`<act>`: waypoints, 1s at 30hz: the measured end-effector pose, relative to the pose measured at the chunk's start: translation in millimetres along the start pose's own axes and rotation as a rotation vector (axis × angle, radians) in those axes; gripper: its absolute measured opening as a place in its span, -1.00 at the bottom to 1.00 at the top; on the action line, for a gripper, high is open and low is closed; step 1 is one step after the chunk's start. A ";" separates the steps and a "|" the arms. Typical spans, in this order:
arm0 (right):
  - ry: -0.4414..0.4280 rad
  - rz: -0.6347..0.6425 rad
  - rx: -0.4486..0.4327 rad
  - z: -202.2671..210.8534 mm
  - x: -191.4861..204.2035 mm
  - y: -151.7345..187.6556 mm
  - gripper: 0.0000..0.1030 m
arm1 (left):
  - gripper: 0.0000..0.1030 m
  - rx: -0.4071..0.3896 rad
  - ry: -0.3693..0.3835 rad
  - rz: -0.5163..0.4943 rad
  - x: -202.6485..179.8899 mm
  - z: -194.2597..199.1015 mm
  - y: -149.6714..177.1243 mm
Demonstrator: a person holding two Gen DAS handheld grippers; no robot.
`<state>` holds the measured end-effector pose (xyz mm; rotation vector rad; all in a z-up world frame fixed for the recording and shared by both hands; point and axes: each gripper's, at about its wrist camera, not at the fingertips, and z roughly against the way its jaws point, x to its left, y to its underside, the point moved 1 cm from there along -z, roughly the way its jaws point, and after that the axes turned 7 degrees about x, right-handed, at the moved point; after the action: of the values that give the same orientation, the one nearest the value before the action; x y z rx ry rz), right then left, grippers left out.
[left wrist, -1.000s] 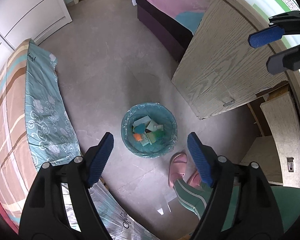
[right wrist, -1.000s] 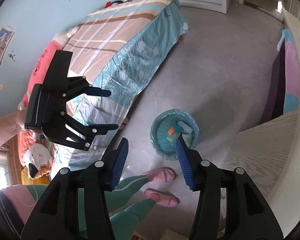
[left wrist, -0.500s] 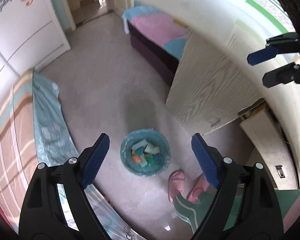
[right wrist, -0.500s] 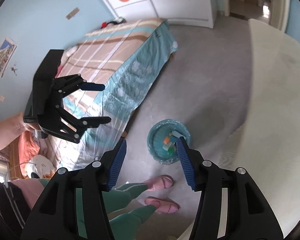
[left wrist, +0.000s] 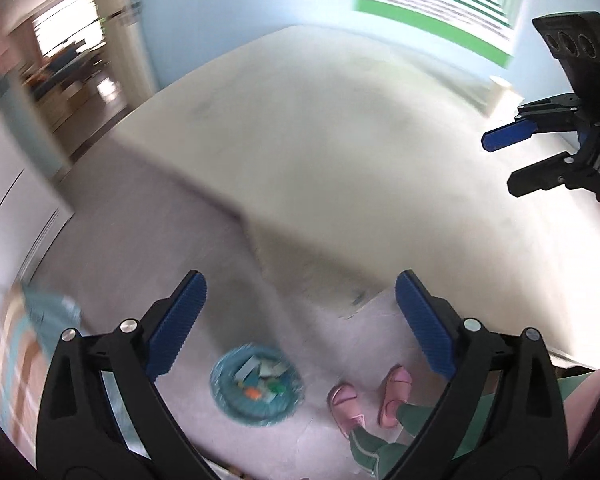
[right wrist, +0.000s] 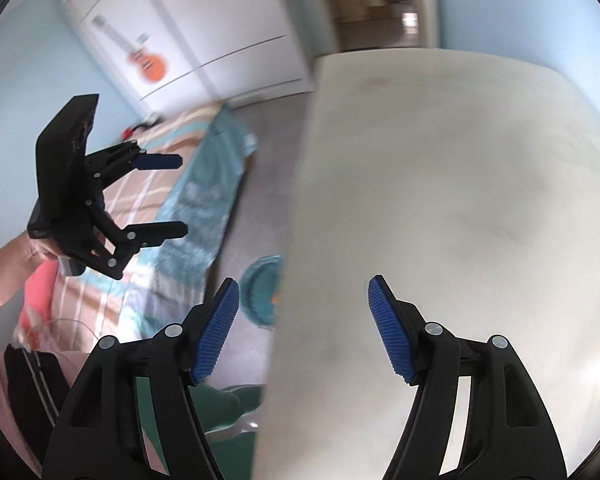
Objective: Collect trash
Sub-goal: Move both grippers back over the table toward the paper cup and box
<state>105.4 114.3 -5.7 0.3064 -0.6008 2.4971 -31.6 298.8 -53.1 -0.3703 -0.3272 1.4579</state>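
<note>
Rising since earlier | left gripper [left wrist: 298, 324] apart | right gripper [right wrist: 304, 330] apart, wider | bin [left wrist: 256, 386] smaller below

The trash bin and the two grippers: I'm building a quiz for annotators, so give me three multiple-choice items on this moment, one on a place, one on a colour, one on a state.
1. Where does the trash bin stand?
A. on the floor beside the pink slippers
B. on the pale table top
C. on the bed

2. What colour are the pads on the gripper fingers?
A. red
B. blue
C. white

3. How do the left gripper and the right gripper stand?
A. both shut on trash
B. left shut, right open
C. both open and empty

Answers:
1 A, the bin sits on the grey floor next to the slippers, below the table edge.
2 B, the ribbed pads are blue in both wrist views.
3 C, each pair of fingers is spread wide with nothing between them.
</note>
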 end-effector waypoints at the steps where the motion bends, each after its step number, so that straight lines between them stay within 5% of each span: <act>1: 0.017 -0.029 -0.012 8.6 -9.7 9.9 0.32 | 0.82 -0.006 0.014 -0.024 -10.2 -2.5 -7.3; 15: 0.235 -0.403 -0.107 121.3 -163.3 153.2 0.35 | 0.87 -0.080 0.203 -0.345 -194.3 -49.4 -164.1; 30: 0.244 -0.527 -0.158 150.7 -293.8 171.0 0.35 | 0.86 -0.008 0.254 -0.428 -297.1 -134.6 -297.2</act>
<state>265.2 -220.3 -32.3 0.0810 -0.5305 1.9319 267.3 -25.6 -42.5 -0.4556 -0.1913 0.9779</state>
